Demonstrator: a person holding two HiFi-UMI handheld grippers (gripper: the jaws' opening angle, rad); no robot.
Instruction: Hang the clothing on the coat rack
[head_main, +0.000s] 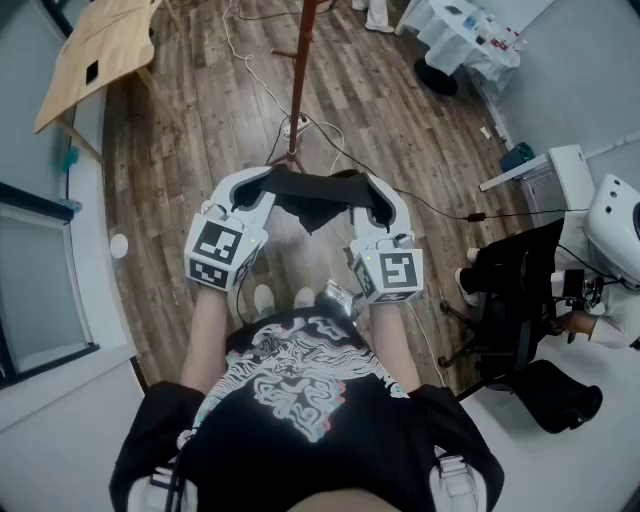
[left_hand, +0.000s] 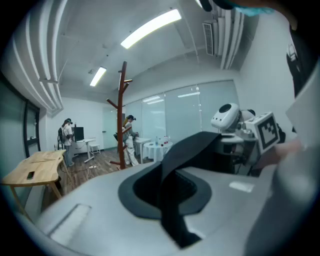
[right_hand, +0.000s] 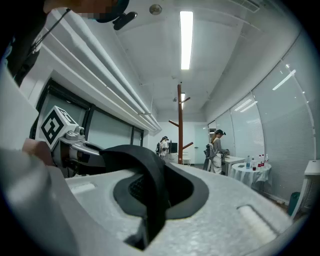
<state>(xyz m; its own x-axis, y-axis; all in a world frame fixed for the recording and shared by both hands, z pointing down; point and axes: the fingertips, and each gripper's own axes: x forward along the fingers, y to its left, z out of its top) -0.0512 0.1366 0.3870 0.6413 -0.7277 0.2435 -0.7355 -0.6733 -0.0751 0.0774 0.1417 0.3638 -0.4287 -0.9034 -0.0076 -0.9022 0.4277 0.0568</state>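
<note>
The left claw (head_main: 262, 185) is clamped on one end of the black garment (head_main: 315, 205) and the right claw (head_main: 375, 200) on the other; the cloth is held stretched between them, sagging at its middle, above the wooden floor (head_main: 200, 110). The coat rack (head_main: 298, 80) is seen standing beyond, apart from the garment
</note>
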